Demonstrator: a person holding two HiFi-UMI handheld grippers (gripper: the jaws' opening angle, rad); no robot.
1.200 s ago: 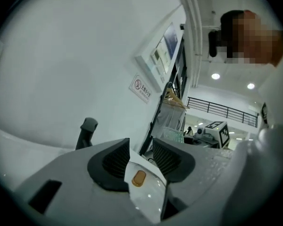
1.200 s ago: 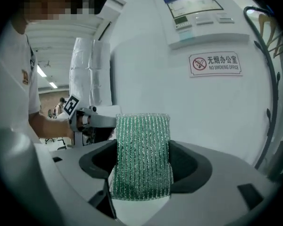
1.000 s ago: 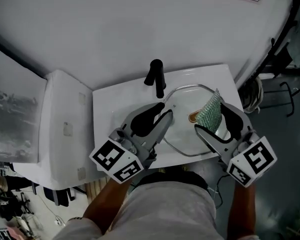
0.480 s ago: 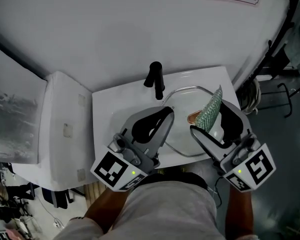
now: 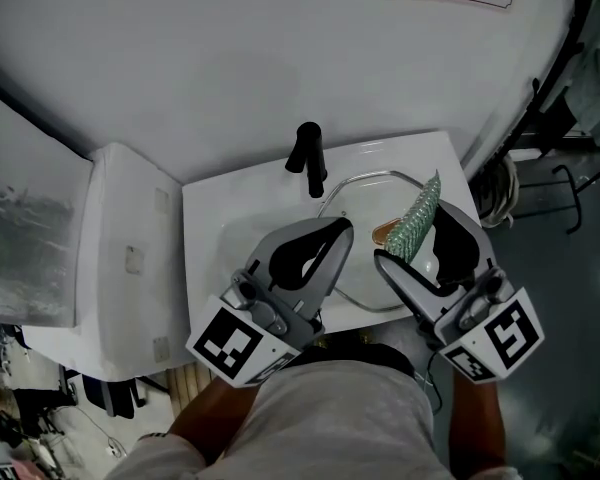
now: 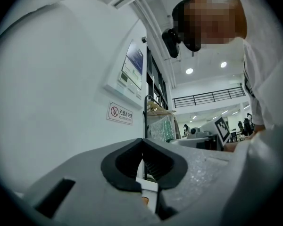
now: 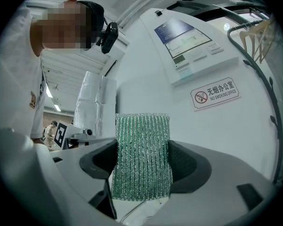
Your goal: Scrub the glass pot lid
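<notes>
View down over white sink (image 5: 208, 230), black tap (image 5: 310, 155) at back. Glass lid (image 5: 362, 268) over basin, just in front of tap, between two grippers. Left gripper (image 5: 346, 226): jaws have just closed, pressed together on lid's thin metal rim. Right gripper (image 5: 410, 232): jaws pinch green mesh scrub pad (image 7: 141, 157) (standing upright, just beside lid's brown knob (image 5: 385, 232)).

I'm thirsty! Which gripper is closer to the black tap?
Left. Left gripper, clamping the lid, is just in front of the tap; right gripper, holding the scrubber, is farther right.
</notes>
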